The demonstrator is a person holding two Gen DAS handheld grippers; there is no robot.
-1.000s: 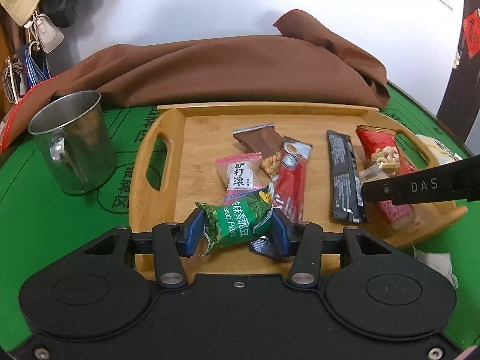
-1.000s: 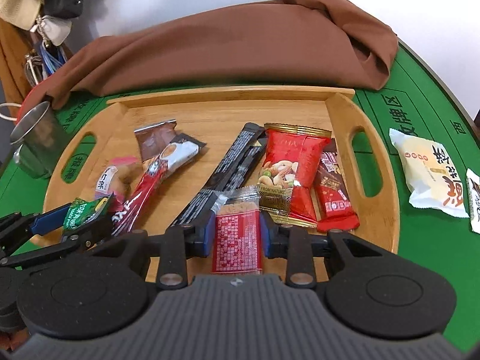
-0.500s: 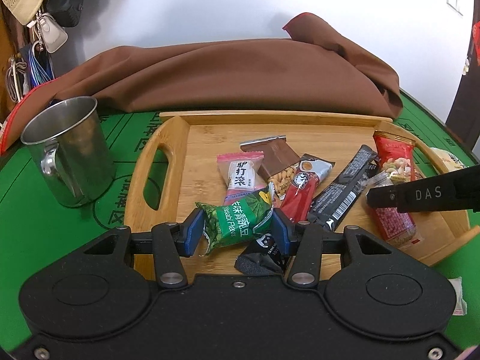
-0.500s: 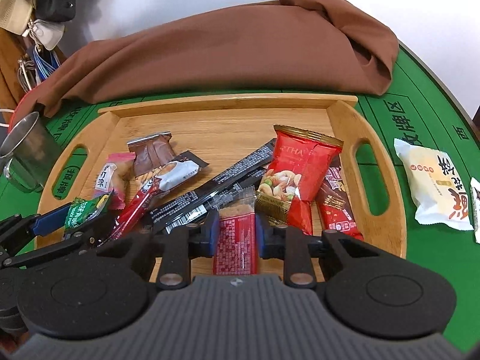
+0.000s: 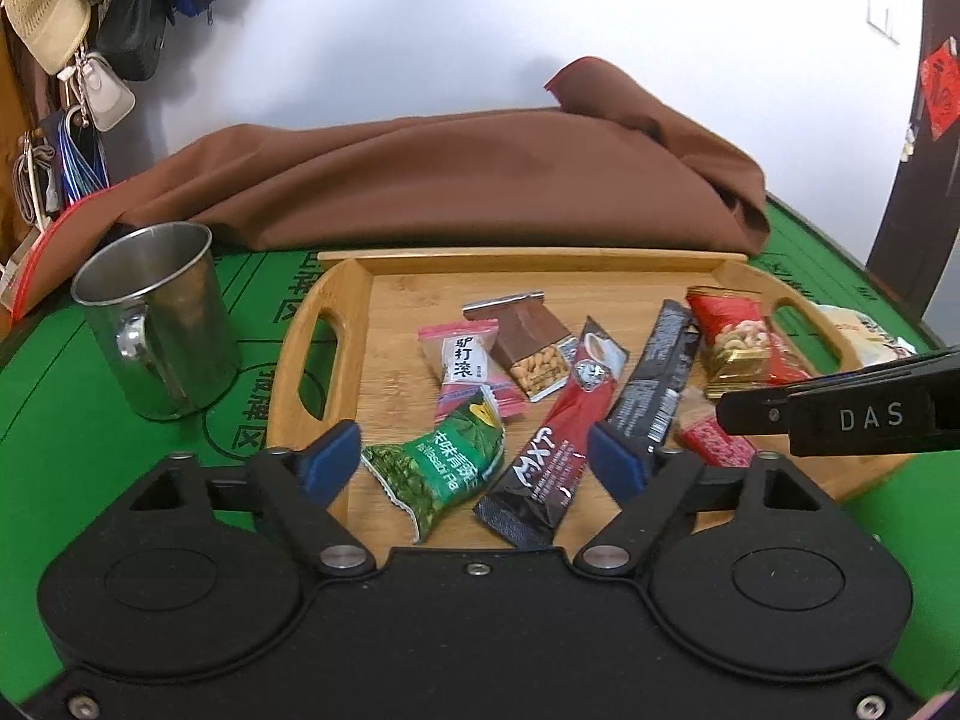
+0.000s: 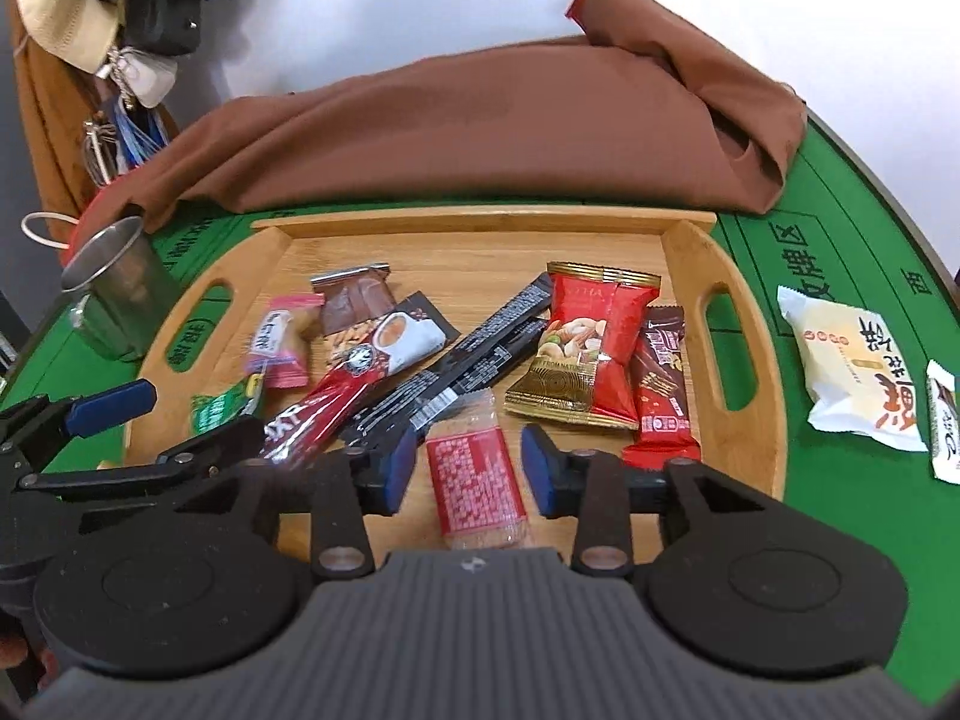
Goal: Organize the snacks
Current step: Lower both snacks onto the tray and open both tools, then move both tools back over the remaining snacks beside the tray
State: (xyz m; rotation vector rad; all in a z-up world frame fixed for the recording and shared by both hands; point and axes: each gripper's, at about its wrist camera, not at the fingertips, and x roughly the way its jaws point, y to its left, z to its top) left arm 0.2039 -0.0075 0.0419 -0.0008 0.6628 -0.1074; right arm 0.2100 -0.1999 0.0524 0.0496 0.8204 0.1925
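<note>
A wooden tray (image 5: pixel 336 300) (image 6: pixel 684 246) holds several snack packets. My left gripper (image 5: pixel 474 459) is open over its near left part; a green wasabi-pea packet (image 5: pixel 438 471) (image 6: pixel 219 411) lies loose between the fingers, beside a red-and-black stick packet (image 5: pixel 543 468). My right gripper (image 6: pixel 468 462) is open over the near middle; a red-and-clear packet (image 6: pixel 474 480) (image 5: pixel 714 447) lies flat between its fingers. A red nut bag (image 6: pixel 585 342), a black stick (image 6: pixel 474 354), a pink candy (image 6: pixel 282 342) and a brown bar (image 6: pixel 354 303) also lie in the tray.
A steel mug (image 5: pixel 159 318) stands left of the tray. A brown cloth heap (image 6: pixel 480 132) lies behind it. A white-and-yellow pastry packet (image 6: pixel 852 366) and another white packet (image 6: pixel 945 420) lie on the green table (image 6: pixel 840 510) right of the tray.
Both grippers have opened. The green packet and the red-and-clear packet, held before, now lie on the tray. The stick packets have shifted.
</note>
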